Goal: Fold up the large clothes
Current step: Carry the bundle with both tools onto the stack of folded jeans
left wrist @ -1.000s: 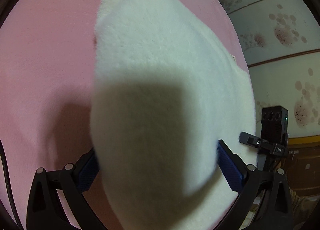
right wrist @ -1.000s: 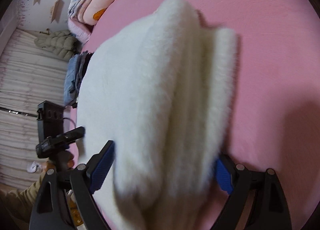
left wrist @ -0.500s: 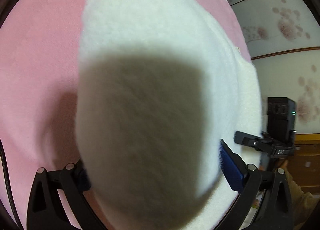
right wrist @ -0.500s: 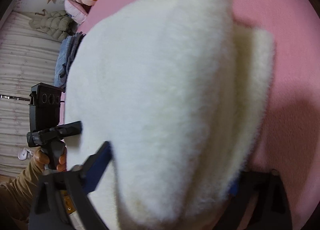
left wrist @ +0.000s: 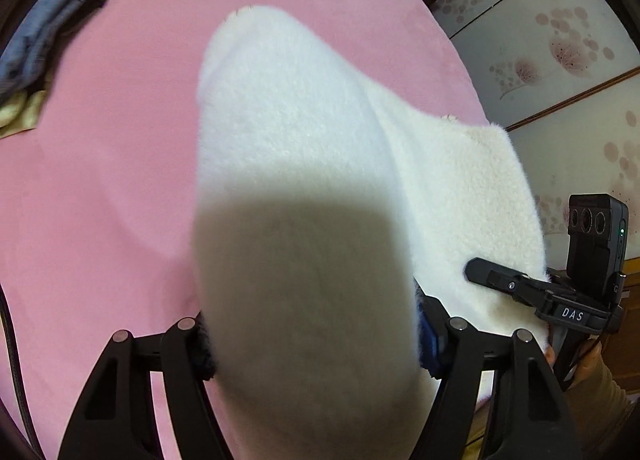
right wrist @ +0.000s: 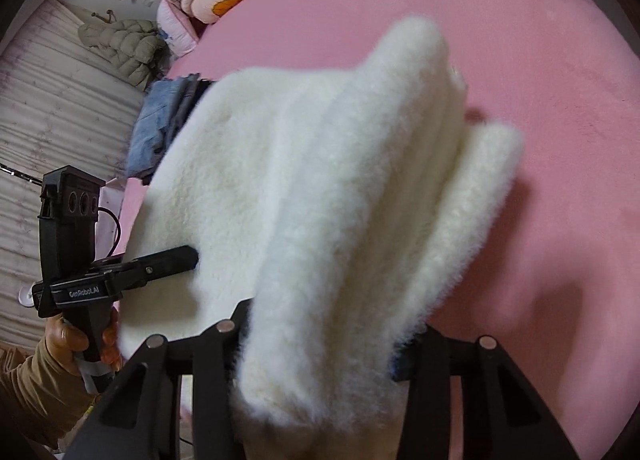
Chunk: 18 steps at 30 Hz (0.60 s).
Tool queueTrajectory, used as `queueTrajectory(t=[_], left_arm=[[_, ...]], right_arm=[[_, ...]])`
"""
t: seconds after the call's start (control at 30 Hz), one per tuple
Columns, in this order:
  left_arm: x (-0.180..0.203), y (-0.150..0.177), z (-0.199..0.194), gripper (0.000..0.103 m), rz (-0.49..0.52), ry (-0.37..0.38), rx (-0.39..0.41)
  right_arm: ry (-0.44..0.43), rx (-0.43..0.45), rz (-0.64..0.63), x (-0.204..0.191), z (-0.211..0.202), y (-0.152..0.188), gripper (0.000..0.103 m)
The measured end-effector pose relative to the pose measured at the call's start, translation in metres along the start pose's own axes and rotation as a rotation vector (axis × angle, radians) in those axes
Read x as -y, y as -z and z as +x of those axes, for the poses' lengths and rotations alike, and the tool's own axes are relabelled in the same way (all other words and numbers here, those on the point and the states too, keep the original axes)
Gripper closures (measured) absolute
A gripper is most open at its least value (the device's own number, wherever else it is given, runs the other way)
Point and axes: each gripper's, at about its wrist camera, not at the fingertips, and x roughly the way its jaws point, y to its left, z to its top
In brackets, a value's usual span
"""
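Claws: left claw (left wrist: pixel 312 344) and right claw (right wrist: pixel 316 344) just closing, clenched on white fleece garment (left wrist: pixel 304 132) | pink bed (left wrist: pixel 120 140) beneath

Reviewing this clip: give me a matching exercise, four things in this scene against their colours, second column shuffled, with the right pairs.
Things:
1. fleece garment
2. bed sheet
3. folded jeans
4. puffer jacket

Colours:
A. blue
B. olive-grey
C. cream white
D. pink

Pairs: 1-C, 2-D, 3-A, 4-B
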Motion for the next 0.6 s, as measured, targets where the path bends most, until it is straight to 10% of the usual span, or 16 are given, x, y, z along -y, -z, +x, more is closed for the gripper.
queueTrajectory(t=[0.33, 0.6], left_arm=[[-0.043, 0.056, -0.136, 0.032, -0.048, 0.027, 0.080], [-0.157, 0.016, -0.240, 0.032, 0.005, 0.040, 0.153]], right_arm=[[-0.006, -0.019, -0.117, -0.128, -0.030, 0.022, 0.060], [0.007, 0.046, -0.153, -0.262, 0.002, -0.009, 0.060]])
